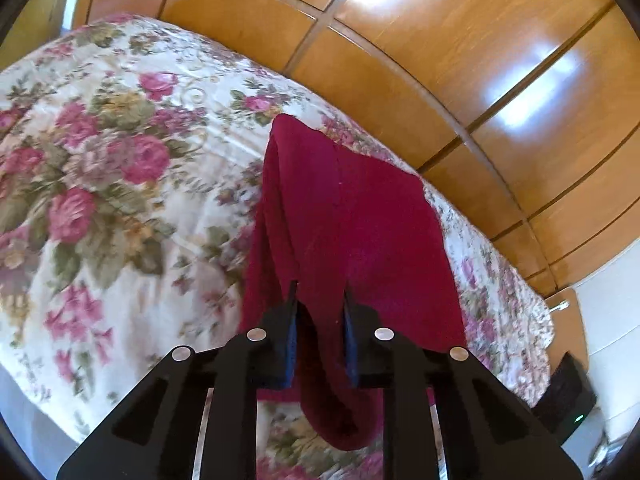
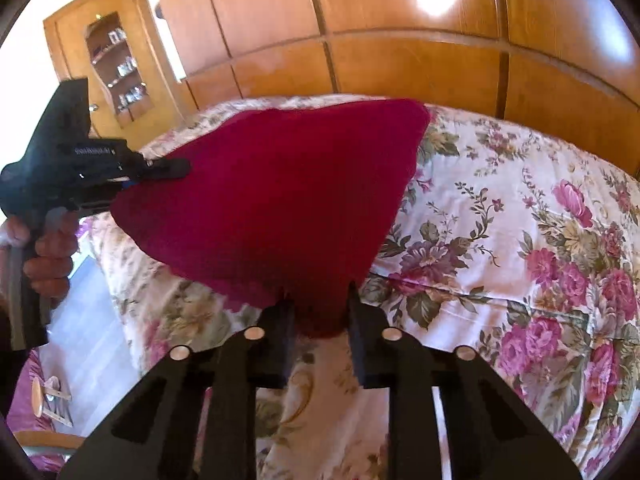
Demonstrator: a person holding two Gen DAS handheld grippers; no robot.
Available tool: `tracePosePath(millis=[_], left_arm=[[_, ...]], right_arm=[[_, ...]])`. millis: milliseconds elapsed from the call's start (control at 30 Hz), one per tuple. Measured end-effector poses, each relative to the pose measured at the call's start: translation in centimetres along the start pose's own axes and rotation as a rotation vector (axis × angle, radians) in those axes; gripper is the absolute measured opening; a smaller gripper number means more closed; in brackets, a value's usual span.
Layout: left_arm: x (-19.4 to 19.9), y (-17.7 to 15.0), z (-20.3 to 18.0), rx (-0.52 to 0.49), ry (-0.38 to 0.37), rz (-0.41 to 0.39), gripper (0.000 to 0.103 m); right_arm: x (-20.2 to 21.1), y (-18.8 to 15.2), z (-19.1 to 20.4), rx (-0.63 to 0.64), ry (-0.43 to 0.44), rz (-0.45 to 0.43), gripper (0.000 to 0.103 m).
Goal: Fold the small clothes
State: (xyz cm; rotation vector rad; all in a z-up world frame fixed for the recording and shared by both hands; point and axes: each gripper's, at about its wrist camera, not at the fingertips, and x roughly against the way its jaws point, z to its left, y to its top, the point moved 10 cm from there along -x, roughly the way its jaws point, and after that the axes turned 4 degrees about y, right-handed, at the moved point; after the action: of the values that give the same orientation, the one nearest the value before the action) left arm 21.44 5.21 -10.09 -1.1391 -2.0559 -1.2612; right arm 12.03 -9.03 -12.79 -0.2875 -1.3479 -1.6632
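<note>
A dark red small garment [image 1: 352, 224] is lifted off the floral bedspread [image 1: 120, 184], stretched between my two grippers. My left gripper [image 1: 320, 292] has red cloth bunched between its fingers, and a fold hangs down below them. My right gripper [image 2: 318, 292] grips the garment's [image 2: 272, 196] near corner; the cloth fills the gap between its fingers. In the right wrist view the left gripper [image 2: 176, 170] holds the garment's left edge, with the person's hand [image 2: 48, 256] on its handle. The garment's far corner rests on the bed.
A wooden wardrobe wall [image 1: 440, 60] stands close behind the bed. A wooden shelf cabinet [image 2: 116, 68] is at the far left. A chair [image 2: 48, 404] and grey floor [image 2: 88, 344] lie below left. A black device [image 1: 568, 392] sits at the bed's right corner.
</note>
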Motion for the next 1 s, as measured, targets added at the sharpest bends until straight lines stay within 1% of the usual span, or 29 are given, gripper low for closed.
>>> tracePosePath(millis=[67,133,167,200,233,267,300,333,367,433,467,533,700,867,933,1000], left_arm=[[-1.7,-1.6,1.0,-0.047,0.081,0.032,0.018],[-3.5,-2.5,2.1,-0.045,0.120,0.042,0.024],[-3.5,-2.5,2.3,-0.040,0.130,0.024,0.031],[-3.1,-2.4,2.4,-0.033,0.145,0.008,0.041],[-2.7,-2.3,2.5,-0.028,0.158,-0.003,0.045],[-2.3,-2.1,2.5,-0.029,0.164,-0.012,0.050],[-1.9,-1.8,2.5,-0.035,0.163,-0.016,0.052],[-1.5,-1.7,2.4,-0.041,0.161,-0.019,0.052],[-1.0,-1.4,2.3,-0.052,0.154,-0.028,0.052],[-0.9,-0.8,2.1,-0.058,0.143,-0.039,0.059],[-0.8,-0.5,2.0,-0.057,0.134,-0.050,0.064],[-1.0,-0.2,1.6,-0.056,0.120,-0.052,0.065],[-2.8,0.8,1.5,-0.045,0.095,-0.028,0.065],[-4.8,1.8,1.3,-0.028,-0.001,0.018,0.065],[-5.8,2.1,1.1,-0.030,-0.041,0.044,0.065],[-6.8,2.3,1.1,-0.024,-0.078,0.064,0.065]], right_arm=[[-1.1,-1.5,-0.3,-0.001,-0.010,0.042,0.017],[-2.7,-2.8,-0.8,-0.011,-0.017,0.088,0.017],[-2.8,-3.0,-1.0,-0.017,-0.017,0.093,0.017],[-2.8,-3.1,-1.1,-0.026,-0.010,0.094,0.017],[-2.5,-3.2,-1.2,-0.036,0.005,0.098,0.018],[-2.2,-3.2,-1.4,-0.041,0.014,0.100,0.024],[-1.9,-3.4,-1.6,-0.043,0.022,0.103,0.031],[-1.3,-3.5,-1.9,-0.046,0.031,0.108,0.051],[-0.7,-3.6,-2.0,-0.049,0.034,0.102,0.063],[0.6,-3.0,-2.7,-0.068,0.035,0.078,0.071],[0.9,-2.6,-3.0,-0.083,0.039,0.067,0.076],[1.6,-1.3,-3.8,-0.141,0.064,0.031,0.086],[0.2,2.9,-5.2,-0.245,0.114,-0.014,0.092],[-3.7,6.1,-6.3,-0.319,0.153,0.005,0.093],[-5.6,6.8,-6.9,-0.334,0.161,0.027,0.093],[-6.9,7.2,-7.0,-0.343,0.188,0.041,0.093]])
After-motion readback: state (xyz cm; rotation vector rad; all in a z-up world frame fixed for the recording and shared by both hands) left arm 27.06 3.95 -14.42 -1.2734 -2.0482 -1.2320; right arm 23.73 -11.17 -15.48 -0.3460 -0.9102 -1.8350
